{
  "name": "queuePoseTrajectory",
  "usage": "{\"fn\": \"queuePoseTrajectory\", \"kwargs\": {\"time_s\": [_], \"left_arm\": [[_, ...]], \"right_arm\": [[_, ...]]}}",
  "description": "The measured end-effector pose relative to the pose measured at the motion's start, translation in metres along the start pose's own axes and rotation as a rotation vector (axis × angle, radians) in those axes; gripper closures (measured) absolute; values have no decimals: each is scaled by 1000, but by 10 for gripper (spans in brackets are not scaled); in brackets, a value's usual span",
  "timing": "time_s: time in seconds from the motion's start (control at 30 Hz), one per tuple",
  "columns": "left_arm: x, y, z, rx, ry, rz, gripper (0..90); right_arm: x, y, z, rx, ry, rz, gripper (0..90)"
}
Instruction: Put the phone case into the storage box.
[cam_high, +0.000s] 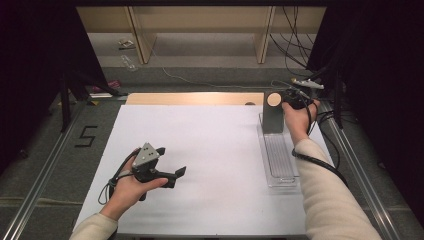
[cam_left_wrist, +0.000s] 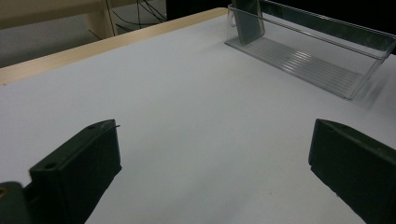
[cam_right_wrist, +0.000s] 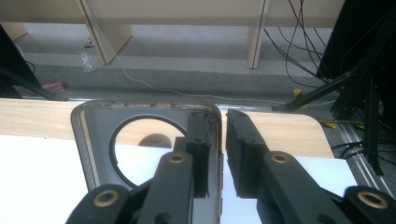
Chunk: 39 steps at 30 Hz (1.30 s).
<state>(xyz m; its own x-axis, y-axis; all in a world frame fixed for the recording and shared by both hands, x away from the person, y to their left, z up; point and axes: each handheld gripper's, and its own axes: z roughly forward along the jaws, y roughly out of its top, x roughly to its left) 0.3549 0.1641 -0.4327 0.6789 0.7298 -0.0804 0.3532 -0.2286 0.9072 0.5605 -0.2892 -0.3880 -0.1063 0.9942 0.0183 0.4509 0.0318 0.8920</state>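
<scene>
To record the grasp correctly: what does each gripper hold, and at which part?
Left gripper: open, nothing held. Right gripper: jaws on both sides of the grey plate's right edge, near its top; whether they press it cannot be told.

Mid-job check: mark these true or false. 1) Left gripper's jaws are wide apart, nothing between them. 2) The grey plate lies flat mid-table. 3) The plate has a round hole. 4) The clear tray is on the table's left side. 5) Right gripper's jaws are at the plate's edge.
1) True: the left gripper is open over the bare white table.
2) False: the grey plate stands upright at the far end of the clear tray.
3) True: the round hole is near the plate's top.
4) False: the tray lies on the right side, by the right hand.
5) True: the right gripper sits at the plate's edge.
</scene>
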Motion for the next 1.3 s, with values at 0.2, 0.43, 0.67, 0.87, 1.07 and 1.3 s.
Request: {"fn": "queuePoseTrajectory", "kwargs": {"time_s": [0.2, 0.43, 0.67, 0.87, 1.07, 1.3], "left_arm": [[0, 0, 0, 1, -1, -1, 17], [0, 0, 0, 1, 0, 0, 17], [1, 0, 0, 0, 1, -3, 21], [1, -1, 0, 2, 3, -3, 21], [1, -1, 0, 3, 3, -4, 21], [1, -1, 0, 5, 6, -6, 21]], "right_arm": [[-1, 0, 0, 7, -2, 3, 755], [0, 0, 0, 5, -12, 8, 614], [1, 1, -4, 2, 6, 21, 453], [3, 0, -11, -13, 31, 7, 299], [1, -5, -16, 3, 55, -14, 190], [-1, -13, -24, 8, 55, -20, 172]]}}
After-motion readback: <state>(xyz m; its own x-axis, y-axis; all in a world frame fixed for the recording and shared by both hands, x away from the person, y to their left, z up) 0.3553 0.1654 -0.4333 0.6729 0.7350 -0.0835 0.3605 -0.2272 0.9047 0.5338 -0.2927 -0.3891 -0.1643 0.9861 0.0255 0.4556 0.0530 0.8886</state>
